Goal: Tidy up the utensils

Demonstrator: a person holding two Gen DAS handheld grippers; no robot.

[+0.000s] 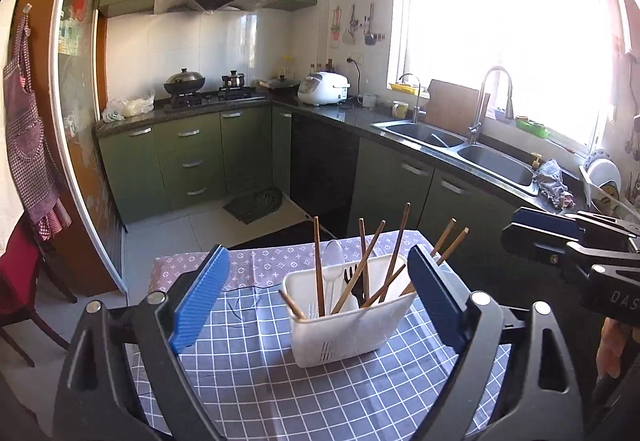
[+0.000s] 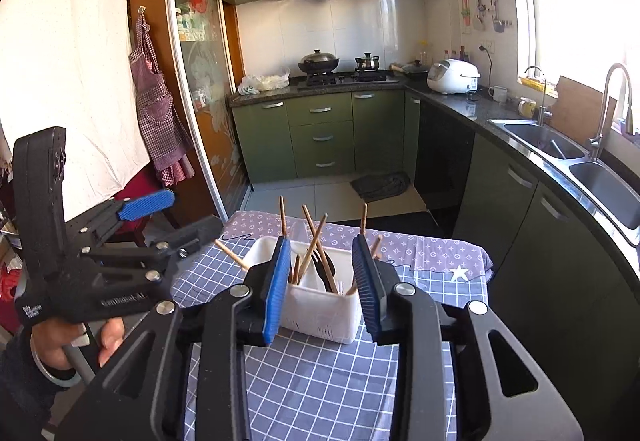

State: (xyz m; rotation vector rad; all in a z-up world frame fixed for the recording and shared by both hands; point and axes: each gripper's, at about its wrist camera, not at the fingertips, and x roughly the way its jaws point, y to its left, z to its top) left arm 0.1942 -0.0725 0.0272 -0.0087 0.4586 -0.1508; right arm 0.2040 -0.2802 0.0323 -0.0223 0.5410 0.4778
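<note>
Strong daylight is pouring through the window (image 1: 500, 41) at the right, blowing it out to white glare and washing the nearby wall. The sink (image 1: 460, 149) is gleaming. The table (image 2: 320, 381) is sitting in softer, even light. Fisheye distortion is bending cabinets and door frames at the edges; corners are darkening. Focus is staying sharp.
</note>
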